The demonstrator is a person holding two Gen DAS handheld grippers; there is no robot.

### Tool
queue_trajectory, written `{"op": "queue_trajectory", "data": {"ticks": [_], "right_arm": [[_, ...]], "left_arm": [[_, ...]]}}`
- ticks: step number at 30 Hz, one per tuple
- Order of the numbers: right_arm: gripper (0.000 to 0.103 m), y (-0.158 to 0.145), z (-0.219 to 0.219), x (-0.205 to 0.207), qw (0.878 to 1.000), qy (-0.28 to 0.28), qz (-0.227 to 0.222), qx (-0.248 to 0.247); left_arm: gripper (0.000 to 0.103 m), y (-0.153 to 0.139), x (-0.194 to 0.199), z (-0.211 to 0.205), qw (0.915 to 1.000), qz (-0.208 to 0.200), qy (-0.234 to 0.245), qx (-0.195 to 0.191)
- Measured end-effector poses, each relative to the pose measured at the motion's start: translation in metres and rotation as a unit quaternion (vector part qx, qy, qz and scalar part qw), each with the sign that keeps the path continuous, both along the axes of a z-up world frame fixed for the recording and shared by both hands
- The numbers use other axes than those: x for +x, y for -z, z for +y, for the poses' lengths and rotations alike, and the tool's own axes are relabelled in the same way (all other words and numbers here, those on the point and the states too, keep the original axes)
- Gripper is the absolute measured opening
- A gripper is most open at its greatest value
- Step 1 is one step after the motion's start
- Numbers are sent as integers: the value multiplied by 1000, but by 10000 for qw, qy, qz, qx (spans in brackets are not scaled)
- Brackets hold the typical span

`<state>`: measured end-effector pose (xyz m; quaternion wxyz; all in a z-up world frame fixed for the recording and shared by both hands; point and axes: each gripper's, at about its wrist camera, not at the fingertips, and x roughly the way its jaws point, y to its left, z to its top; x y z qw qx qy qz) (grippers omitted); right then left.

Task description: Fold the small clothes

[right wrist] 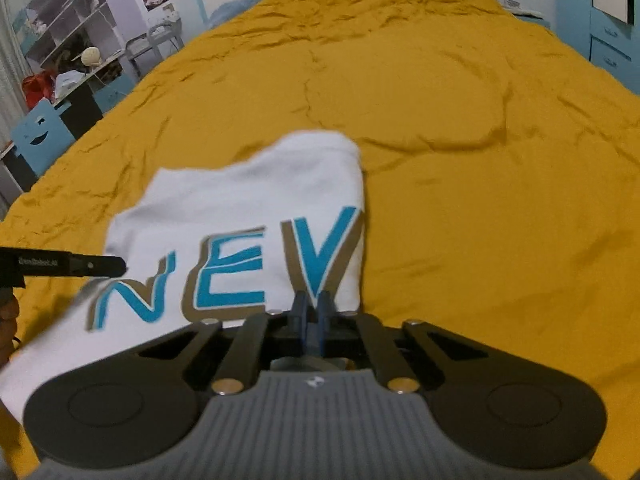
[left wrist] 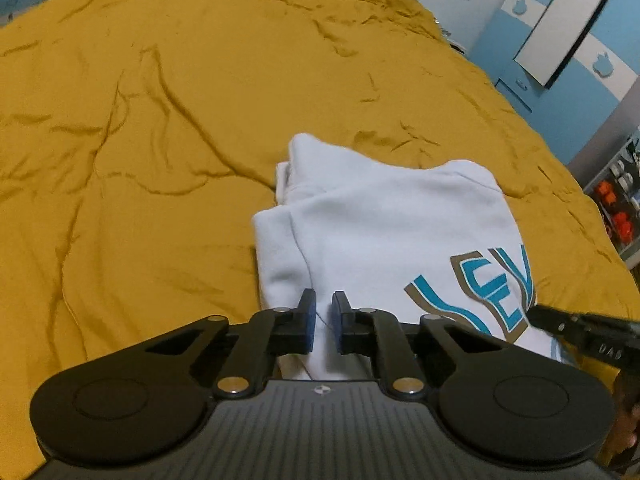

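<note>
— Two claws, what do they hold?
— Left claw (left wrist: 323, 312) pinches the near hem of the white garment (left wrist: 380, 232); right claw (right wrist: 312, 312) is pressed together on its printed edge.
— And the surroundings?
— Shelves (right wrist: 60, 28) at left, rumpled mustard bedspread (right wrist: 460, 140) under the garment, blue cabinets (left wrist: 560, 60) at right.

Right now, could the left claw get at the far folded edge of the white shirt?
Probably not as things stand. The left claw is shut on the near edge of the white shirt, so it would have to let go first. Nothing lies on the yellow bedspread blocking the way.
</note>
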<state>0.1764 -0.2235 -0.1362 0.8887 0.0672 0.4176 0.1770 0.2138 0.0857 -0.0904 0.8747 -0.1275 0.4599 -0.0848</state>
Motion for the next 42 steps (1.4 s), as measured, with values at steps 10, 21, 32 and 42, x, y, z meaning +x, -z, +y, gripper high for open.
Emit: {"op": "queue_trajectory", "data": {"ticks": [10,21,32,42], "right_arm": [[14,-33,-5,-28,9996,168,-162,-176],[25,-66,2,-123,9960,-410,-670,-421],[25,-26,8,-147,9944,-479,-425,-837],[25,20,3,-145,9946,-525,-389,-810]], "left_arm": [[15,-41,-38,-8,9988,-303,192,340],[15,-67,-128,-40,9934,-724,718,531],[16,-22,-151,-45,9924,-306,716,957],[17,11,-152,-43,9912,-367,747,1026]]}}
